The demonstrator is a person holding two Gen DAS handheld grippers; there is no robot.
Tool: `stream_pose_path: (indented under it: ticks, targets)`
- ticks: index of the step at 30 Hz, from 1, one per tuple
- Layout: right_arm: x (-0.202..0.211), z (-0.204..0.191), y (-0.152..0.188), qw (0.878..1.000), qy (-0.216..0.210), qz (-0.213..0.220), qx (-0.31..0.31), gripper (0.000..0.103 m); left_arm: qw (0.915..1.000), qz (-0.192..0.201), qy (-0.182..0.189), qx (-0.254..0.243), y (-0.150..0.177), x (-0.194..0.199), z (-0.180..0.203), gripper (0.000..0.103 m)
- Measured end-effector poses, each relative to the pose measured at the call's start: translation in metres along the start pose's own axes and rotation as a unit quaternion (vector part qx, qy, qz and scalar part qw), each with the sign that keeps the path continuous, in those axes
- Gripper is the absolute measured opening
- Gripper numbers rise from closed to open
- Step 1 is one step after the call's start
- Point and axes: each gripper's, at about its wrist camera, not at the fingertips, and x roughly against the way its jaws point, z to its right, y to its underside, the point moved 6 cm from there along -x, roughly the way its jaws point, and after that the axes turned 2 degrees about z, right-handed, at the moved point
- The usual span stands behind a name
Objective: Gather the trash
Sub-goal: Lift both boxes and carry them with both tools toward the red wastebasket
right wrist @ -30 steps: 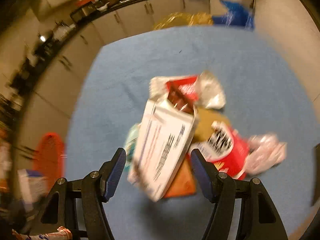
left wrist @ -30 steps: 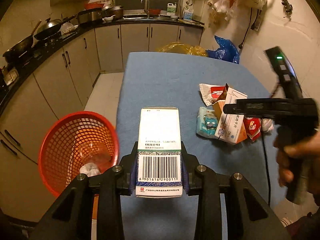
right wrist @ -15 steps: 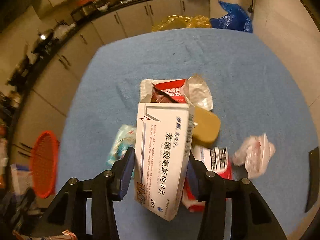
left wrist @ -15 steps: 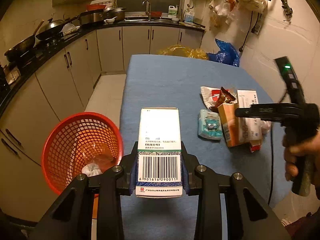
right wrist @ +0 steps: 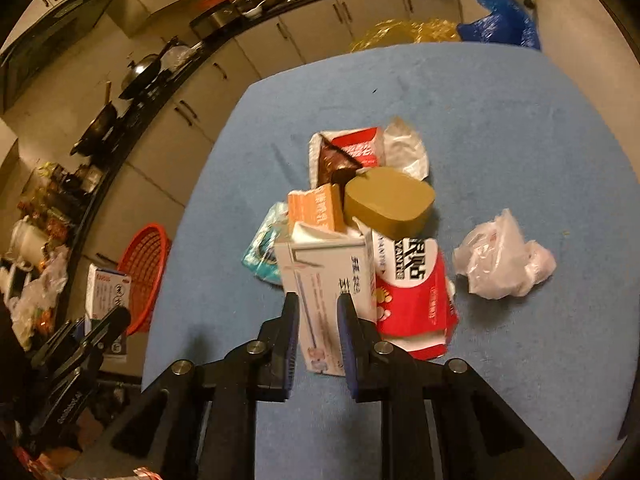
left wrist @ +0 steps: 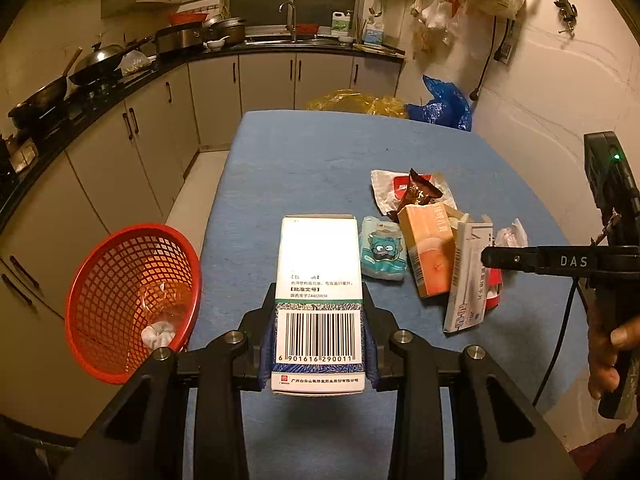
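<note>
Both tongs are loaded. Left gripper (left wrist: 318,344) is clamped on a tall white cardboard medicine box with a barcode (left wrist: 319,292), held upright above the blue cloth-covered table (left wrist: 320,152). Right gripper (right wrist: 318,332) has just been closing, and its blue pads now pinch the lower end of a flat white carton with blue lettering (right wrist: 330,280), which is tipped up out of the litter heap.

Taking that heap as the landmark: an orange carton (right wrist: 316,210) and a tan rounded lid-like piece (right wrist: 390,204) lie at its far side, a red-and-white wrapper (right wrist: 414,288) lies just right of the pinched carton, a teal cartoon-printed packet (right wrist: 264,248) to its left, and a crumpled white plastic bag (right wrist: 506,258) sits apart to the right. Off the table's left edge, well away from the heap, stands a red plastic mesh basket (left wrist: 132,300) with some crumpled scraps in its bottom.

My guess is this is the carry step. Next, each box needs swinging left over the basket's mouth, then the jaws let go.
</note>
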Motion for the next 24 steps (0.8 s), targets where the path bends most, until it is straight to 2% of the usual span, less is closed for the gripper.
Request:
stream_pose_path:
  ticks: [3, 4, 5, 10, 15, 16, 17, 24]
  targets:
    - [0.007, 0.003, -0.002, 1.0, -0.004, 0.013, 0.006, 0.052, 1.0, 0.004, -0.004, -0.002, 0.0, 0.004, 0.004, 0.033]
    - [0.009, 0.004, -0.002, 1.0, -0.003, 0.015, 0.009, 0.064, 1.0, 0.005, -0.007, -0.002, -0.001, 0.005, 0.004, 0.033]
    - [0.009, 0.006, -0.001, 1.0, 0.002, 0.016, 0.008, 0.071, 0.9999, 0.008, -0.01, -0.002, -0.001, 0.006, 0.003, 0.033]
    - [-0.005, -0.004, 0.001, 0.999, 0.021, 0.005, 0.036, 0.071, 0.9996, 0.017, -0.019, 0.009, -0.004, 0.009, 0.002, 0.033]
    - [-0.035, -0.014, 0.004, 0.994, 0.073, -0.01, 0.083, 0.071, 0.9994, 0.022, -0.025, 0.01, -0.006, 0.012, 0.001, 0.033]
    - [-0.039, -0.013, 0.005, 0.992, 0.083, -0.01, 0.092, 0.067, 0.9993, 0.024, -0.026, 0.01, -0.006, 0.013, 0.0, 0.033]
    - [-0.043, -0.012, 0.006, 0.991, 0.094, -0.017, 0.099, 0.058, 0.9992, 0.026, -0.027, 0.012, -0.007, 0.014, -0.001, 0.033]
    - [-0.027, -0.009, 0.0, 0.994, 0.06, 0.002, 0.088, 0.055, 0.9988, 0.03, -0.034, 0.019, -0.007, 0.017, -0.008, 0.033]
